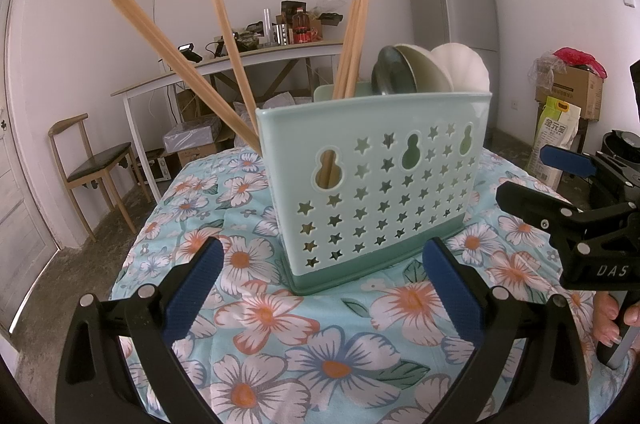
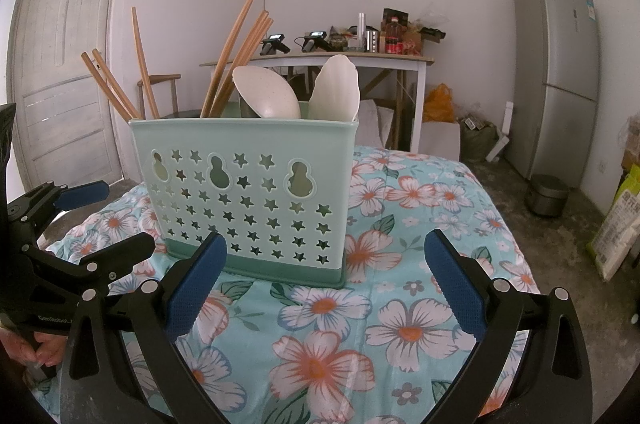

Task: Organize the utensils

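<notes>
Left gripper (image 1: 322, 278): black plastic linkage arms, silver round rivets at the pivots, two blue ribbed pads (image 1: 196, 288) lining the jaws.

Right gripper (image 2: 325, 276): same build, black arms, silver rivets, blue textured pads (image 2: 454, 284). White lettering "DAS" on its black body; white lettering "GenRobot" on the left gripper's body.

Hand (image 1: 612, 322): bare.

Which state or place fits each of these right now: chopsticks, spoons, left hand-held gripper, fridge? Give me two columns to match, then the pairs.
Column 1:
1. chopsticks
2. spoons
3. left hand-held gripper
4. fridge

Column 2:
A. open, holding nothing
B. bowls up, sticking out of the green caddy
C. standing against the back wall
D. leaning at angles out of the caddy

Pairs: 1-D, 2-B, 3-A, 4-C
</notes>
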Demonstrator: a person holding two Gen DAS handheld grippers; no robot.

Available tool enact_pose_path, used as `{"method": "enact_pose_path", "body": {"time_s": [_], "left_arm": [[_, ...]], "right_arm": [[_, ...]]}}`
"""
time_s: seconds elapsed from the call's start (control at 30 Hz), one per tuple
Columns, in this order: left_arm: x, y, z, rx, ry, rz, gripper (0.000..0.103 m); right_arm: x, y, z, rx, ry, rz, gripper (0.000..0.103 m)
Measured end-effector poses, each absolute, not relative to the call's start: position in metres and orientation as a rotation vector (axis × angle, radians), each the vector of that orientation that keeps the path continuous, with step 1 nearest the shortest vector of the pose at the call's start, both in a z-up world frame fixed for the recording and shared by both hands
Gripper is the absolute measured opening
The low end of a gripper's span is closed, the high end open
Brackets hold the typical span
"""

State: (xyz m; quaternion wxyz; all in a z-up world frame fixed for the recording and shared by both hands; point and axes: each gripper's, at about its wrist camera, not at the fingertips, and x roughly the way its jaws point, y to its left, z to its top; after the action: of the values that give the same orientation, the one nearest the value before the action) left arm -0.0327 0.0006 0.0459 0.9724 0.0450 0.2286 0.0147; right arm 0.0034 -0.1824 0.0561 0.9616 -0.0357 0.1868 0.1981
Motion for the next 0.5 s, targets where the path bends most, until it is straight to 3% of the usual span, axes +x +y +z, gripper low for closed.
{"method": "enact_pose_path", "body": {"time_s": [0.5], "left_arm": [[-0.0325, -0.0002, 0.0460, 0.092, 0.462, 0.030, 0.098]], "right_arm": [[0.0034, -0.1823, 0.0560, -0.073, 0.378, 0.402, 0.095]]}}
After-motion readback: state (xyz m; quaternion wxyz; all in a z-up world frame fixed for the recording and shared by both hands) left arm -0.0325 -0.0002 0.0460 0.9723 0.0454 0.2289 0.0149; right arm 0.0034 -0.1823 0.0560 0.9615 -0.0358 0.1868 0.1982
